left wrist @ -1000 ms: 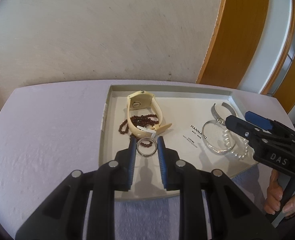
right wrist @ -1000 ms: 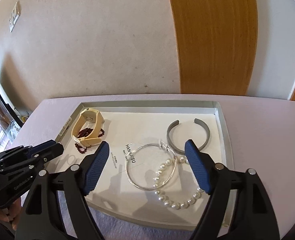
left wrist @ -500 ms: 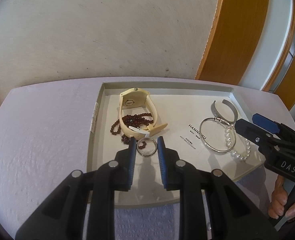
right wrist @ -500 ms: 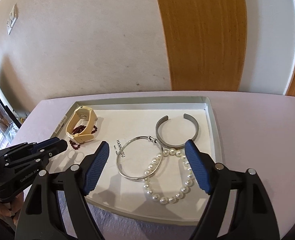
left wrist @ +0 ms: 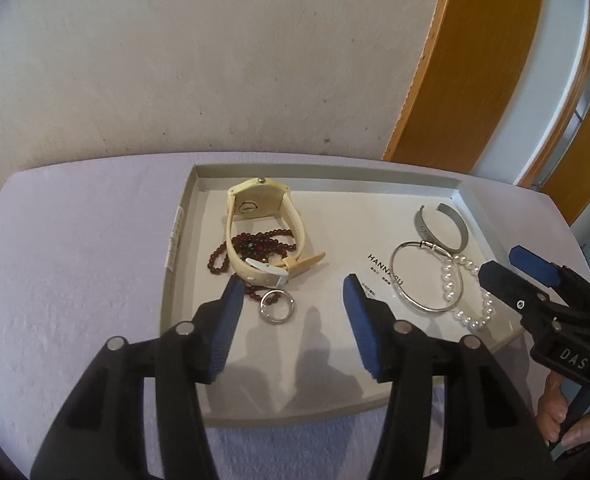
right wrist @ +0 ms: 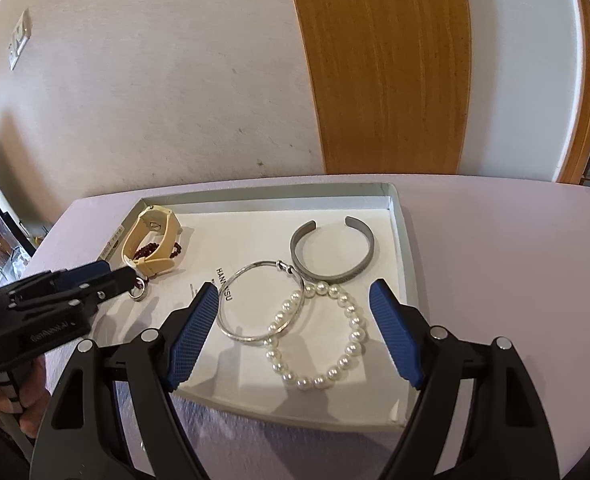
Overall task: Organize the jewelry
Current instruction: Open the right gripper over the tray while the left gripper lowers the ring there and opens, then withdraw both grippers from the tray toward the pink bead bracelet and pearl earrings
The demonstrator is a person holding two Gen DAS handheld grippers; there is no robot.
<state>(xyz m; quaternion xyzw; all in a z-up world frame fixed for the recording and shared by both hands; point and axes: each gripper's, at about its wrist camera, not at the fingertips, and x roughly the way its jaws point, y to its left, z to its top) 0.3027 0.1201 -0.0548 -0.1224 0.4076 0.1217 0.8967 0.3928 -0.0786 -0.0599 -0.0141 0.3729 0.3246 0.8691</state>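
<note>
Jewelry lies in a shallow grey tray [left wrist: 183, 216] on the pale table [left wrist: 75, 280]. Your left gripper [left wrist: 291, 288] has its jaws opening; the silver ring [left wrist: 277, 307] rests on the tray floor between the 2 blue pads [left wrist: 231, 300], nearer the left one, and neither pad presses on it. Just beyond the ring, a cream watch [left wrist: 259, 216] stands on its strap over a string of dark red beads [left wrist: 255, 244]. Your right gripper [right wrist: 295, 292] stands wide open and holds nothing; below it lie a thin silver bangle [right wrist: 231, 320] overlapping a pearl bracelet [right wrist: 351, 336], with a grey cuff [right wrist: 359, 264] touching both at the far side. A printed card [left wrist: 379, 264] lies under the bangle's edge. Your right hand [left wrist: 559, 420] shows at the frame's lower corner.
</note>
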